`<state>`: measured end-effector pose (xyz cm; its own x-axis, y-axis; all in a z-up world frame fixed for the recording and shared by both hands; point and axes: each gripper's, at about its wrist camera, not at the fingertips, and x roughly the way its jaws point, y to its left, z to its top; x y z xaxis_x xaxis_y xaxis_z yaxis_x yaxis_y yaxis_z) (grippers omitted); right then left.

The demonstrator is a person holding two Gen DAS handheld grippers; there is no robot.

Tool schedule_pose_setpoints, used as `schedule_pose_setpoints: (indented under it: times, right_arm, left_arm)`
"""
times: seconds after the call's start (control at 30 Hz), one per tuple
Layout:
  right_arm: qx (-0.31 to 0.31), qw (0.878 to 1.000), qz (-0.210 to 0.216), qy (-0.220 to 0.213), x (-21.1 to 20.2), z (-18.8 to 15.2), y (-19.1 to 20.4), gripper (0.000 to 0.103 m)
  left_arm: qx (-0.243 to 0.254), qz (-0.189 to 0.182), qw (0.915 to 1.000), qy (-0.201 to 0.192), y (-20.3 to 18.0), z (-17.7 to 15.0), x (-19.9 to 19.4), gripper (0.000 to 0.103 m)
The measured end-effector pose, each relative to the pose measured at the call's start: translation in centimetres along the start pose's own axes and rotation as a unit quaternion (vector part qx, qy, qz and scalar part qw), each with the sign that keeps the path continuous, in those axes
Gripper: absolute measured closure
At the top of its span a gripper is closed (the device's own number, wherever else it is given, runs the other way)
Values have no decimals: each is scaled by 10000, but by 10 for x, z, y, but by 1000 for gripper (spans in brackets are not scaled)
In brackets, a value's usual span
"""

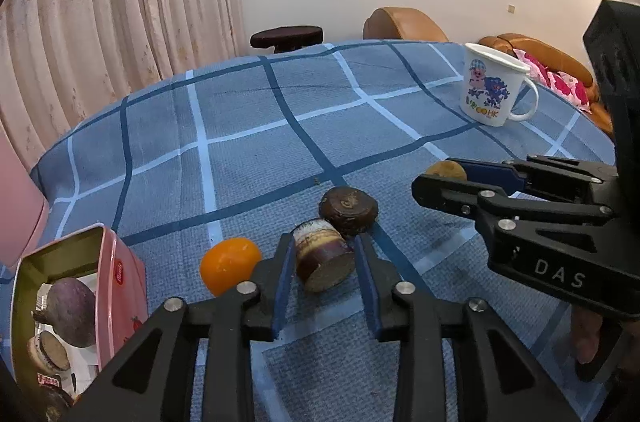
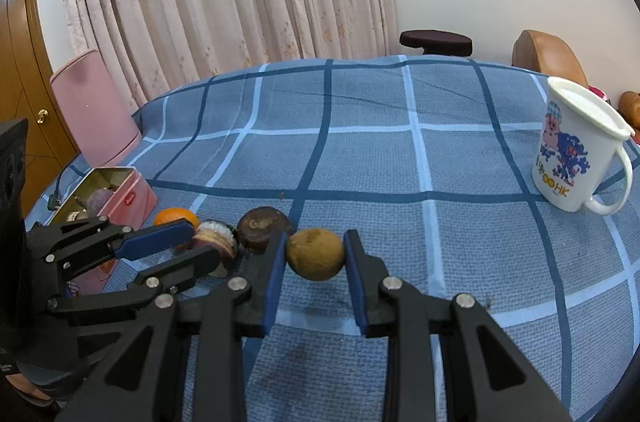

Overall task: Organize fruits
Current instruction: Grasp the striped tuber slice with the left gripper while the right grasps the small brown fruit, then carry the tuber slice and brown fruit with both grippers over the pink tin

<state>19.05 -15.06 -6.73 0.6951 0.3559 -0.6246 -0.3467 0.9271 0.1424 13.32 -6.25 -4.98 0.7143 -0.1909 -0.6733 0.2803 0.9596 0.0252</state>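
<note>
My left gripper is shut on a cut brown-purple root piece resting on the cloth. An orange lies just left of it and a dark round fruit just behind. My right gripper is shut on a tan round fruit; it shows in the left wrist view too, with the fruit between its fingers. A pink tin box at the left holds a purple fruit and a sliced piece. In the right wrist view the box, orange and dark fruit sit left of my gripper.
A white cartoon mug stands at the right on the blue checked tablecloth; it also shows in the right wrist view. A pink bin, curtain, dark stool and orange sofa lie beyond the table.
</note>
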Motion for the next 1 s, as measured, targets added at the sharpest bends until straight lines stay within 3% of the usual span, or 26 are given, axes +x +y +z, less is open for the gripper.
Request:
schedule_pose_setpoints:
  times: [0.07, 0.13, 0.3, 0.33, 1.0]
  right_arm:
    - [2, 10000, -5, 5, 0, 0, 0, 71]
    - [2, 10000, 2, 14, 0, 0, 0, 71]
    - [2, 10000, 11, 28, 0, -1, 1, 71]
    - [5, 10000, 11, 25, 0, -1, 0, 71]
    - [-415, 9972, -49, -618, -23, -2, 15, 71]
  left_arm:
    - [72, 98, 9999, 72, -3, 0, 3, 56]
    - [65, 156, 9997, 188, -3, 1, 8, 52]
    - [5, 72, 9996, 279, -1, 1, 13, 55]
    - [36, 102, 9996, 269, -2, 1, 12, 68]
    - [-244, 319, 9977, -546, 4, -11, -31, 67]
